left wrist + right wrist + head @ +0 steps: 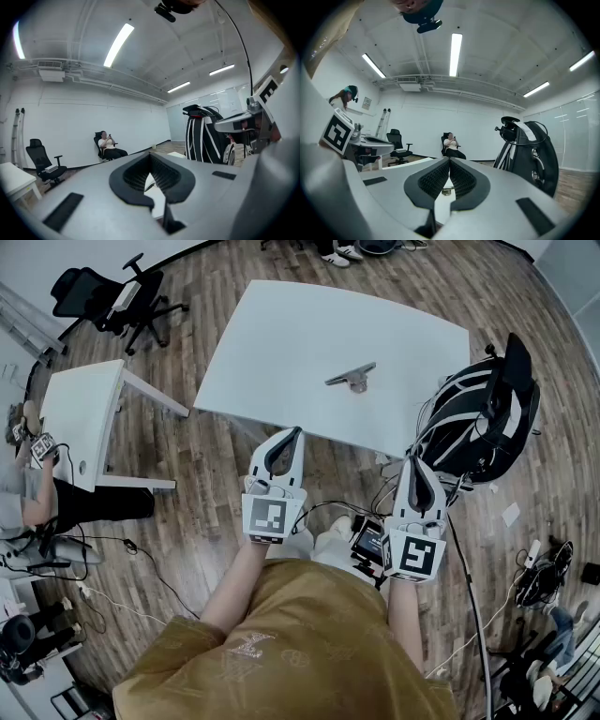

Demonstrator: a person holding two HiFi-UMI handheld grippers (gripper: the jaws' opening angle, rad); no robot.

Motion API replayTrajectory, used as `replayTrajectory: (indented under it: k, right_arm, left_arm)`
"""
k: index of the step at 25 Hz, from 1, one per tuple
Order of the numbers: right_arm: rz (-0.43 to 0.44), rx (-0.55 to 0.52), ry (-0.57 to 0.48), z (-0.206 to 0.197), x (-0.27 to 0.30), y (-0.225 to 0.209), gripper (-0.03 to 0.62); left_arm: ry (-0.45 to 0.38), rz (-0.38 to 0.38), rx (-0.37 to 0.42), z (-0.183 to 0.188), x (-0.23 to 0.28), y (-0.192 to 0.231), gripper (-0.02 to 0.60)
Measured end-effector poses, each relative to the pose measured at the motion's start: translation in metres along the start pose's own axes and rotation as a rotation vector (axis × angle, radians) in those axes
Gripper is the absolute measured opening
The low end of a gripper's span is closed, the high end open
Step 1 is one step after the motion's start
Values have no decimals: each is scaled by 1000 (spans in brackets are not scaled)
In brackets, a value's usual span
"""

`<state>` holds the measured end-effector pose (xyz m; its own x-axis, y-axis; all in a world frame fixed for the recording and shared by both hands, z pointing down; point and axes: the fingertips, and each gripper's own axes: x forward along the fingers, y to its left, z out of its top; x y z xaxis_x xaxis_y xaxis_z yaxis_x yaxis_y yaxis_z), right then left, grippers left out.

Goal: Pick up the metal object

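Note:
The metal object (352, 377), a grey angled bracket, lies near the middle of the white table (281, 343). Both grippers hang short of the table's near edge, above the wooden floor. My left gripper (295, 431) is shut and holds nothing; its black pads (140, 176) meet at the tips. Further right, my right gripper (413, 461) is also shut and empty. In the right gripper view a small metal piece (446, 191) shows on the tabletop through the gap behind the closed pads (461, 180).
A black-and-white bag (480, 418) stands on a stand just right of the table. At the left are a smaller white desk (84, 413) and a black office chair (112, 296). Cables (141, 568) trail over the floor. A person sits by the far wall (107, 146).

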<state>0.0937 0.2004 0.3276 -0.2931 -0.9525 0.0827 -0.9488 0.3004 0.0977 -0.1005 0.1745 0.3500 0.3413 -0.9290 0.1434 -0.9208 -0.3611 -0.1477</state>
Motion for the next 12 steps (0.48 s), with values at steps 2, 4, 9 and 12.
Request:
replayTrajectory:
  k: [2,4,9,12]
  right_arm:
    - [11,-5,-1,0,0,-3,11]
    - [20,-7,-5,1,-2,-5,11]
    - [40,-5,-18,5,-4,-7,11]
    - [51,-1,-18,6,-2,-5,11]
  left_arm:
    - [-5,8,3,3,0,-3,-2]
    - [-9,14,5,5,-1,-6,-2]
    - [-15,20,9,10,-4,-13,-2]
    - [-9,21,2,10,-4,-12,-3]
